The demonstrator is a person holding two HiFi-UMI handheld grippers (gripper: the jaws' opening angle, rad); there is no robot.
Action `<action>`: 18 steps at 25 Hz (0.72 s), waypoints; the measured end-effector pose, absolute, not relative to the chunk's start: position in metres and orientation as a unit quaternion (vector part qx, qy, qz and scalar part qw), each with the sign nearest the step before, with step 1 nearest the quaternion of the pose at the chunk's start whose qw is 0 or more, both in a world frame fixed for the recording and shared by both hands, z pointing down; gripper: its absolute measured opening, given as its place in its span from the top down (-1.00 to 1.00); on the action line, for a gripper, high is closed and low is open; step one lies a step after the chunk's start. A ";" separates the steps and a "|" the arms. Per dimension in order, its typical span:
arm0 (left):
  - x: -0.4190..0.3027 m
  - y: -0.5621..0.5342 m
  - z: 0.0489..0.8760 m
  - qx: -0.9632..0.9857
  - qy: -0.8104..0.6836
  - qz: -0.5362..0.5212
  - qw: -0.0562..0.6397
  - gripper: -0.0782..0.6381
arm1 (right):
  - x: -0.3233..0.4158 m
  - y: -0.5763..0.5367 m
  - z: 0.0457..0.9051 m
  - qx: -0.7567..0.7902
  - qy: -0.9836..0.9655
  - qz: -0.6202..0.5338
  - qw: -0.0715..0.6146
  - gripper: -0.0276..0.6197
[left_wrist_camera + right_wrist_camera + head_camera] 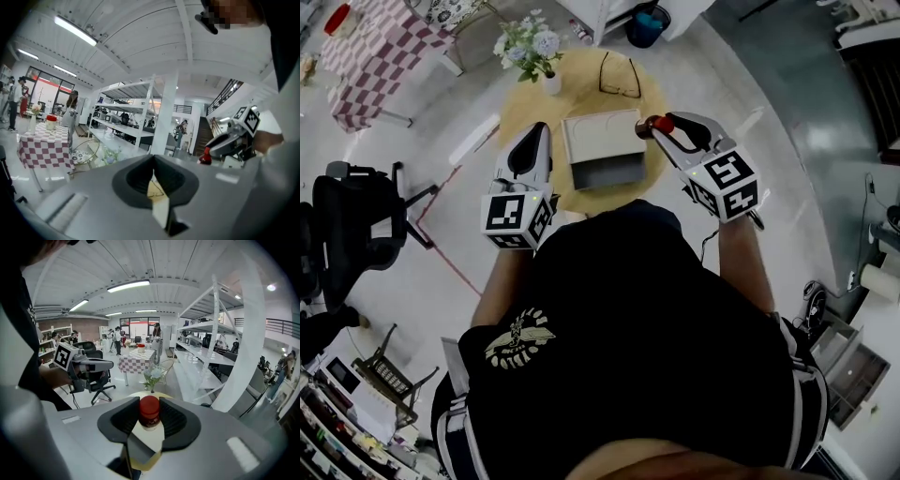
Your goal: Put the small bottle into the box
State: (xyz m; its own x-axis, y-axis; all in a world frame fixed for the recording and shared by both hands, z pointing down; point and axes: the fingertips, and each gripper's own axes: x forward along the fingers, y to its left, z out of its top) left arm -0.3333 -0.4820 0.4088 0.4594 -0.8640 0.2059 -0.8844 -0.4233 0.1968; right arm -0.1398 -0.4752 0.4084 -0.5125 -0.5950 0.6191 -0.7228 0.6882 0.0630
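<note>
**Head view:** round table [520, 108], pale wood, sits top-centre. Box [602, 141] stands on the table's near half, lid up. Glasses [621, 80] lie on the table's far side. Flower vase [550, 82] is at its far-left edge. L gripper [536, 131] hovers over the table's left edge, just left of the box, jaws drawn to a point w/ nothing in them. R gripper [670, 128] is over the table's right part and clamps the small bottle [651, 127] (red cap, dark body). The bottle hangs by the box's far-right corner, outside the box. Checkered table [380, 52] stands well left of the round table & beyond it. Black chair [352, 220] is left of it on the near side.

**Left gripper view:** L gripper [153, 159] has its pads meeting at the tips, only a thin slit below them. Thru the slit shows a strip of round table [158, 206] w/ the glasses [154, 193]. R gripper [211, 151] is at right, higher than the table, w/ the bottle's red cap [205, 159] at its tip. Checkered table [47, 145] is far left.

**Right gripper view:** R gripper [149, 404] has its jaws part-open at bottle width, pads pressing both sides of the small bottle [149, 412], cap at the tips. The round table's rim [133, 394] shows just behind the bottle, w/ the flower vase [152, 380] on the table's far edge. L gripper [110, 365] is left of the table, closed. Checkered table [136, 361] is beyond it.
</note>
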 end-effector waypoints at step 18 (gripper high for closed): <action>-0.338 -0.465 0.422 0.852 -0.498 0.029 0.159 0.78 | -0.148 -0.444 0.363 0.392 -0.861 0.072 0.315 0.48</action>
